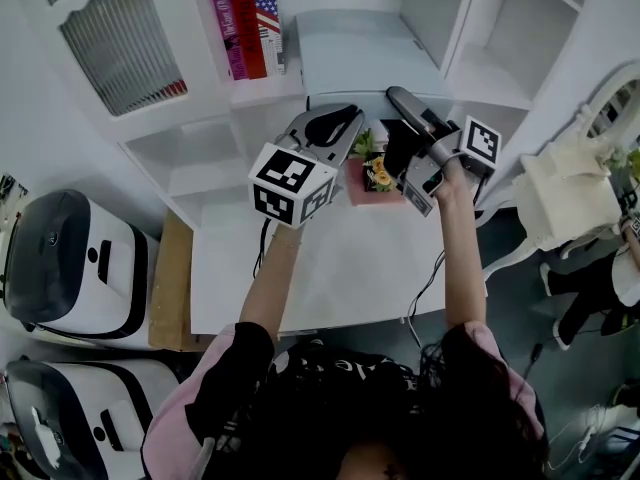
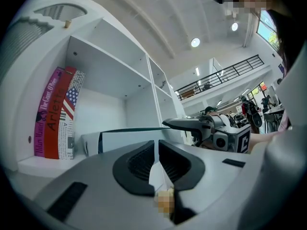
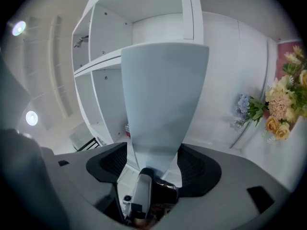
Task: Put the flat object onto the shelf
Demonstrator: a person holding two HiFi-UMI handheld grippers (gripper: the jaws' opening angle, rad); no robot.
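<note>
The flat object [image 1: 360, 53] is a pale grey-blue slab that lies flat in a cubby of the white shelf [image 1: 200, 158], to the right of some books. My right gripper [image 1: 395, 96] is at its front right corner, shut on it. In the right gripper view the slab [image 3: 163, 95] runs out from between the two pads of that gripper [image 3: 156, 159]. My left gripper [image 1: 350, 120] hovers in front of the slab, shut with nothing held. The left gripper view shows its jaws [image 2: 157, 150] almost together, with the slab [image 2: 129, 138] and the right gripper [image 2: 206, 126] beyond.
Red and magenta books [image 1: 245, 18] stand upright left of the slab. A pot of flowers [image 1: 375, 173] sits on the white table [image 1: 330, 268] under the grippers. White machines [image 1: 70, 258] stand at the left and a white chair [image 1: 570, 193] at the right.
</note>
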